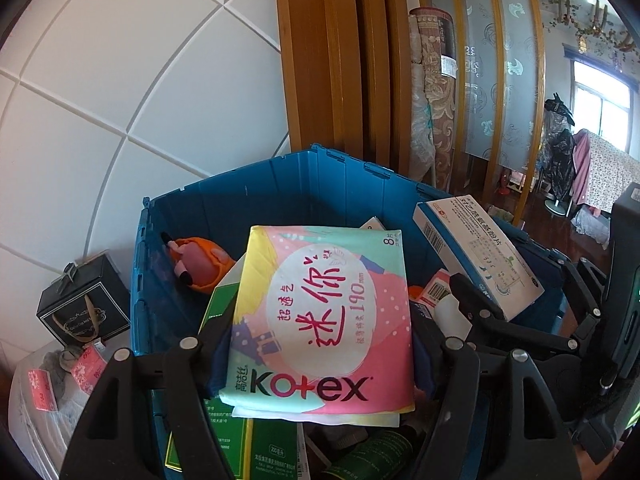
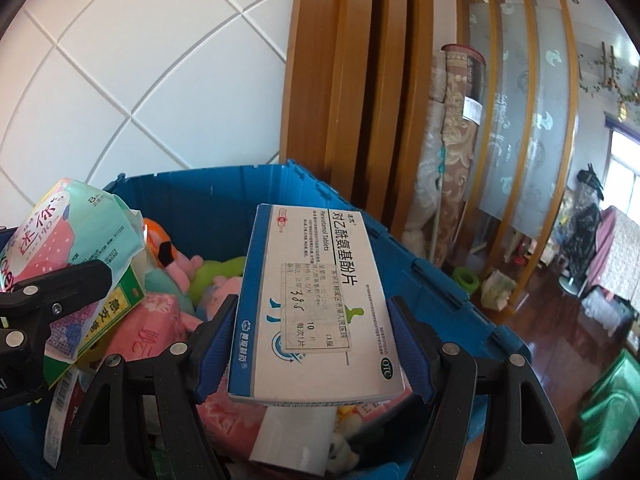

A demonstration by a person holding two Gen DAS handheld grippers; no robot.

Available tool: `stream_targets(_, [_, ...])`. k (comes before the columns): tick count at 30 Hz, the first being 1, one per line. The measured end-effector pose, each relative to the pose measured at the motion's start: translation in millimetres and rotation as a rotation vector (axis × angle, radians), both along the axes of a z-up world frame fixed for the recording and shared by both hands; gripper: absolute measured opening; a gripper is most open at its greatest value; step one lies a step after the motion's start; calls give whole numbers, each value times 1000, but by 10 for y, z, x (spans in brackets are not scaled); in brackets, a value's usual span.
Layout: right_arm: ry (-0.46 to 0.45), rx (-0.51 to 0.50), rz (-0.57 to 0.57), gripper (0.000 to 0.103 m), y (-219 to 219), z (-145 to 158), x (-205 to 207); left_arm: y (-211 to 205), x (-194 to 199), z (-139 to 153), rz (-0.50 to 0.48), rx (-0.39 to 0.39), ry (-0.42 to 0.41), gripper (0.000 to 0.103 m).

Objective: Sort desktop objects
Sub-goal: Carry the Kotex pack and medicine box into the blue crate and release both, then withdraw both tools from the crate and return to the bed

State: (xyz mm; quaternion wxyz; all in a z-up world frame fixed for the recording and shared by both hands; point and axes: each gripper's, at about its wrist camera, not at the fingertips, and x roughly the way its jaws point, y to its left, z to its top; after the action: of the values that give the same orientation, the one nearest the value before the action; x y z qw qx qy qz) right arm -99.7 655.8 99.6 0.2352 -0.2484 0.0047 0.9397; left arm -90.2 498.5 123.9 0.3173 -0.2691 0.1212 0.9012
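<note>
Clamped in my left tongs (image 1: 320,354) is a flat Kotex pad packet (image 1: 324,316), pink and mint with red Chinese lettering, blue pads pressing both its side edges. It hangs over the blue crate (image 1: 224,200), above a green box (image 1: 256,446) and an orange plush toy (image 1: 200,264). My right tongs (image 2: 316,354) grip a white-and-blue paracetamol tablet box (image 2: 316,304) by its long edges, held over the same crate, above pink packets (image 2: 148,330) and soft toys (image 2: 216,276) heaped inside.
</note>
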Motion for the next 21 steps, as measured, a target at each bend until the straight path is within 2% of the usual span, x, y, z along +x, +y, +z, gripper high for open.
stream_targets(6, [-27,-23,1,74,45,-76,-45,-11,-45,-56,-14,27,-50,73])
stream_targets(9, [-24,-32,8,87,49,-72,-23,-42,-4,-27,-11,34,-25,74])
stream_targets(12, [-20,-23,8,94,26,-48,23,-90,56,31,-23,45,-9,74])
stream_targets(13, [-18,-23,8,103,20,-38,45,-109,83,50,-24,46,-2,75])
stream_targets(21, [-9,8,17,103,-151,57,263,-380,299,151,-26,72,22,76])
